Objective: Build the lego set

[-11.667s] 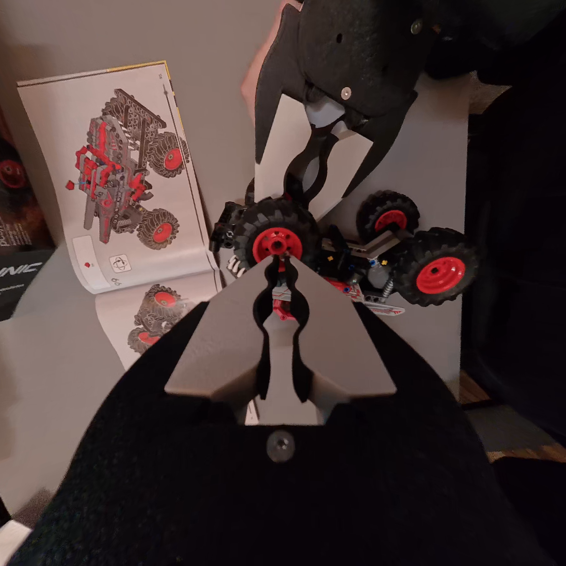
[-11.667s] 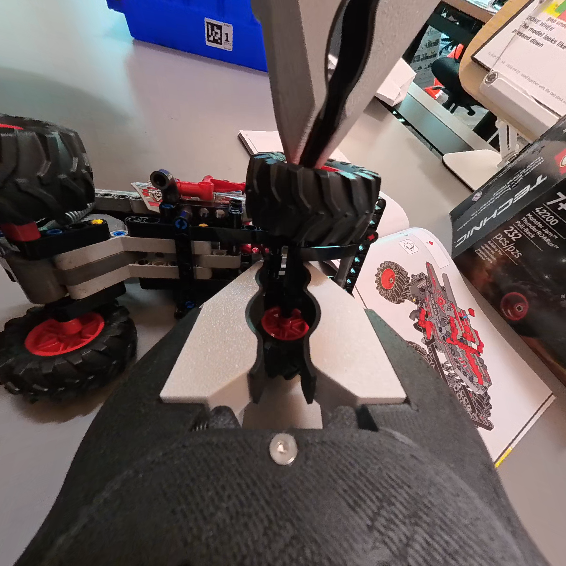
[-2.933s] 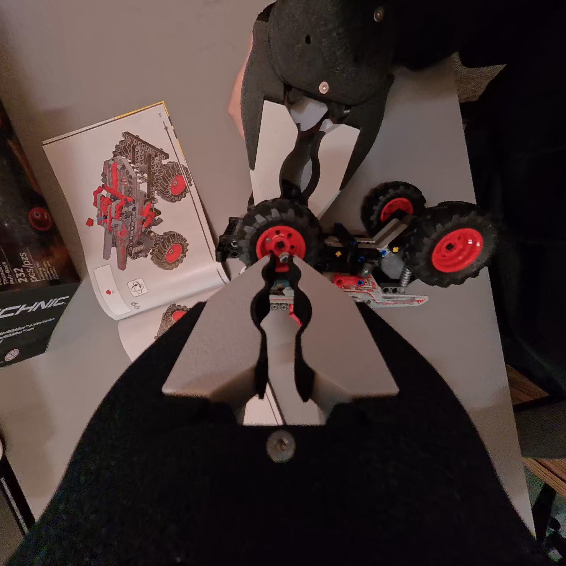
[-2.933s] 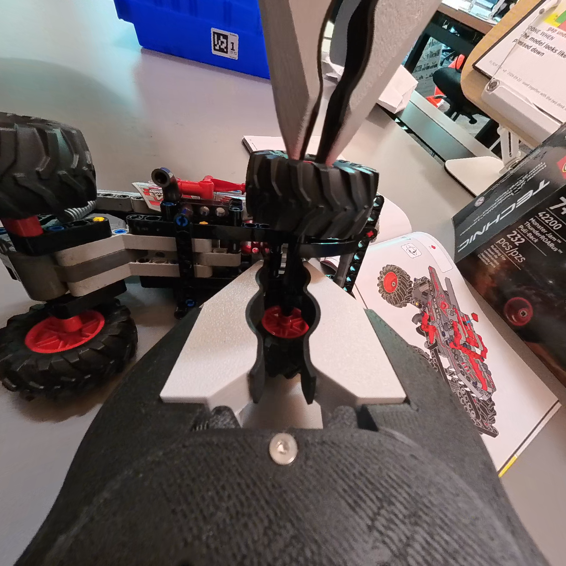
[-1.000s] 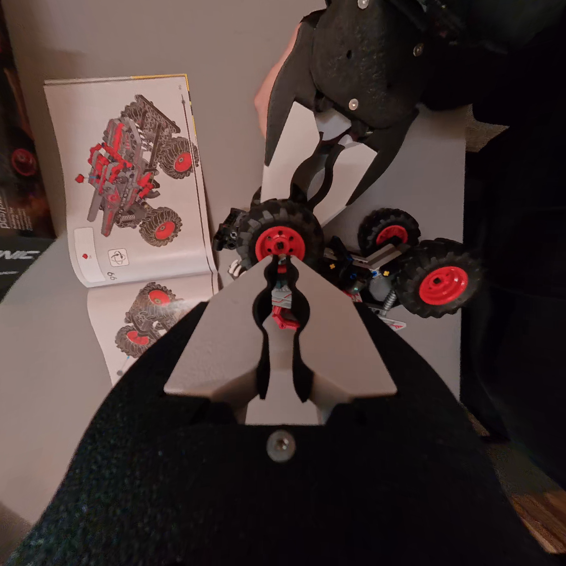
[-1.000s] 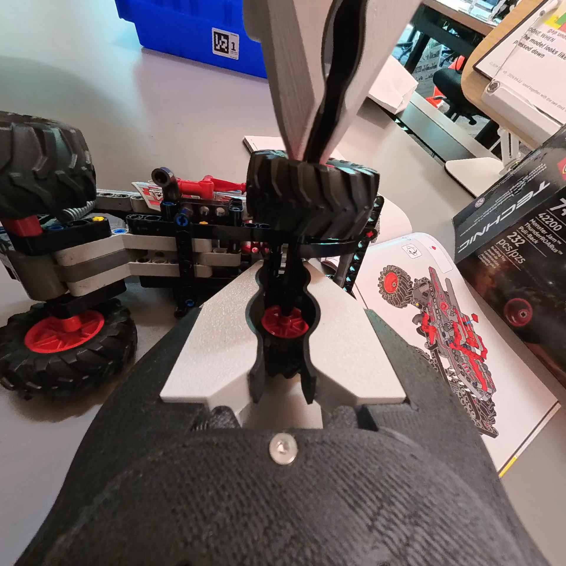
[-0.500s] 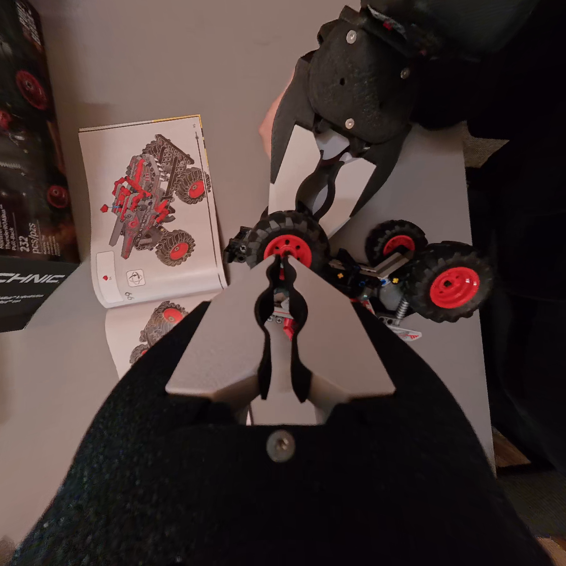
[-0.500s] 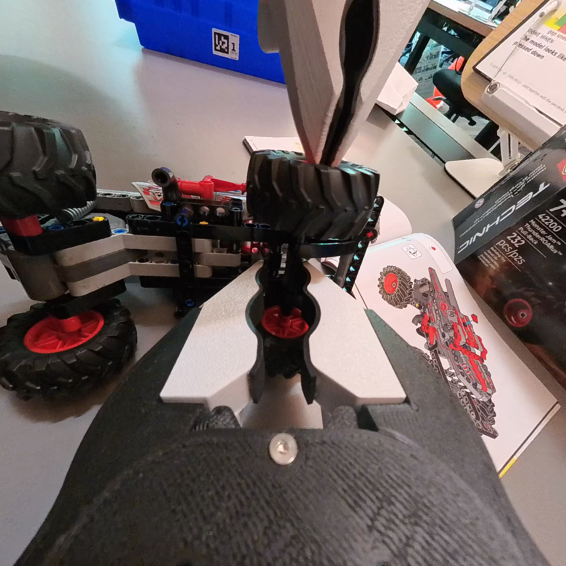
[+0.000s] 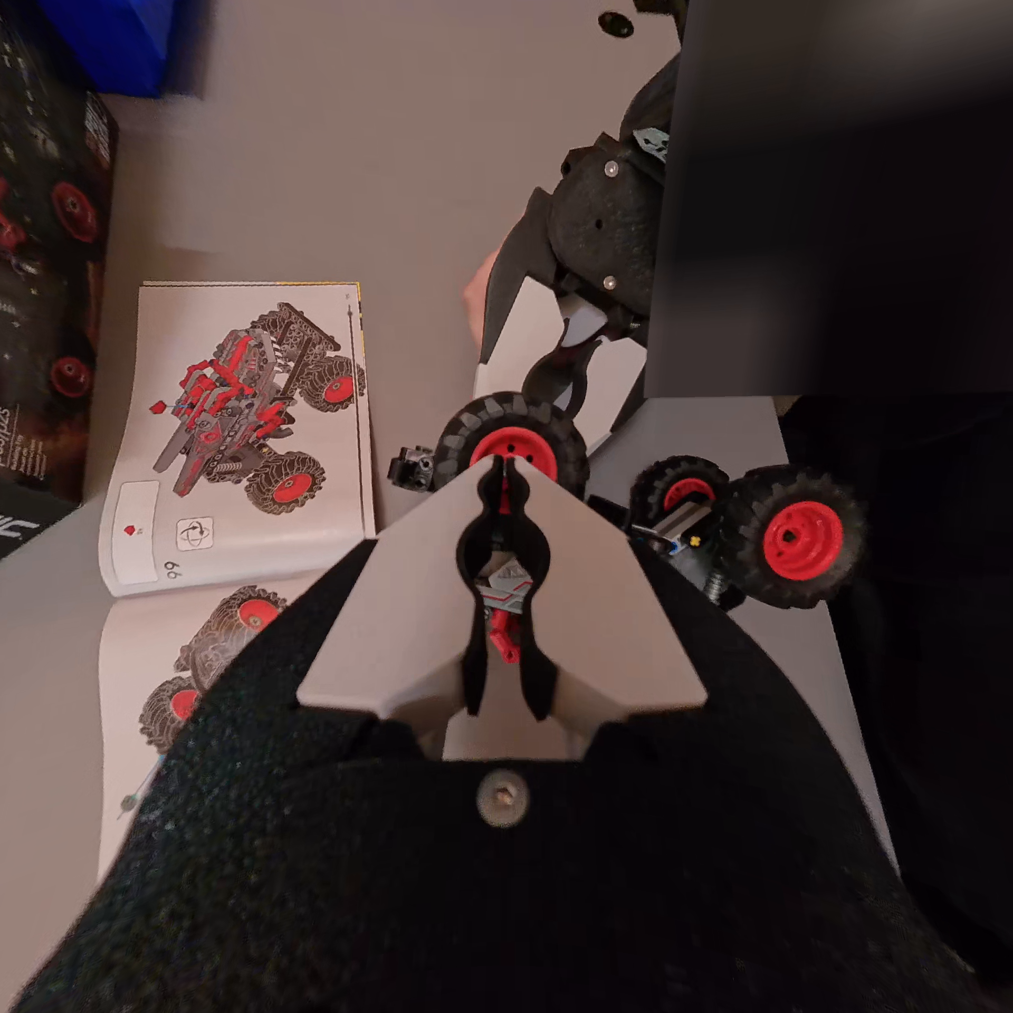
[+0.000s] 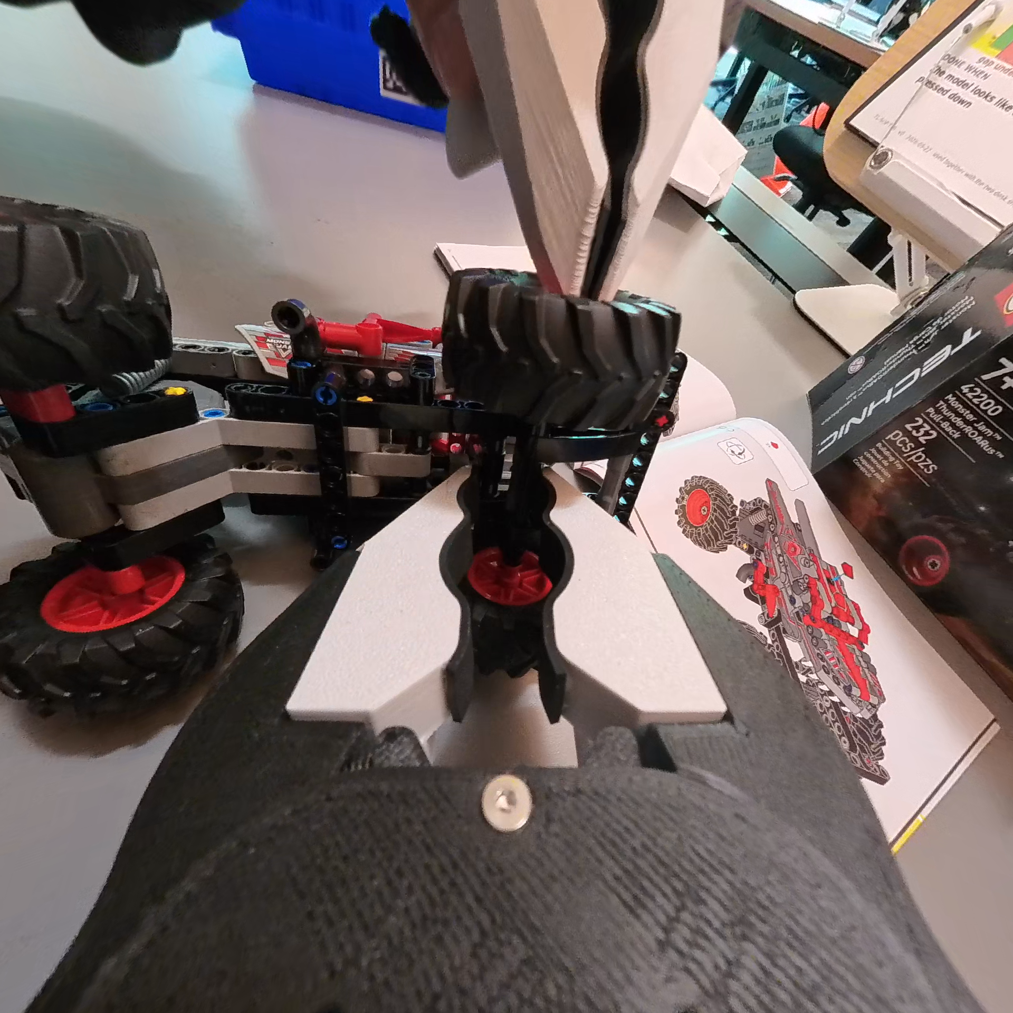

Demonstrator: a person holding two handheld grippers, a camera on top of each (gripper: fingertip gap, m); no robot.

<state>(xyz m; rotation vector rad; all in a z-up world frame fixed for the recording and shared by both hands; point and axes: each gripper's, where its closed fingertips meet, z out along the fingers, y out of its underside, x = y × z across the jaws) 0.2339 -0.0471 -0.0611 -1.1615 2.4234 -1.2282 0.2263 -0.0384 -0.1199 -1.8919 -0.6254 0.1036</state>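
The lego truck (image 10: pixel 307 433) lies on its side on the grey table (image 10: pixel 307 192), wheels stacked vertically.

Left gripper (image 9: pixel 505 466): fingers pressed together, with no visible gap at the tips. The tips sit over the red hub of the upper front wheel (image 9: pixel 512 444); actual contact cannot be confirmed. In the right wrist view this gripper (image 10: pixel 584 290) descends from 12 o'clock onto the tread of that wheel (image 10: pixel 559 351).

Right gripper (image 10: pixel 507 482): fingers close around the truck's black axle structure above the lower front wheel (image 10: pixel 510 575), whose red hub shows in the gap between the pads. In the left wrist view it (image 9: pixel 559 394) enters from 1 o'clock, just behind the upper front wheel.

The rear wheels (image 9: pixel 795 534) lie at 3 o'clock of the left gripper tips. The open instruction booklet (image 9: pixel 241 438) lies at 9 o'clock, the product box (image 9: pixel 44 274) at 10 o'clock. A blue bin (image 10: pixel 329 60) stands at 11 o'clock in the right wrist view.
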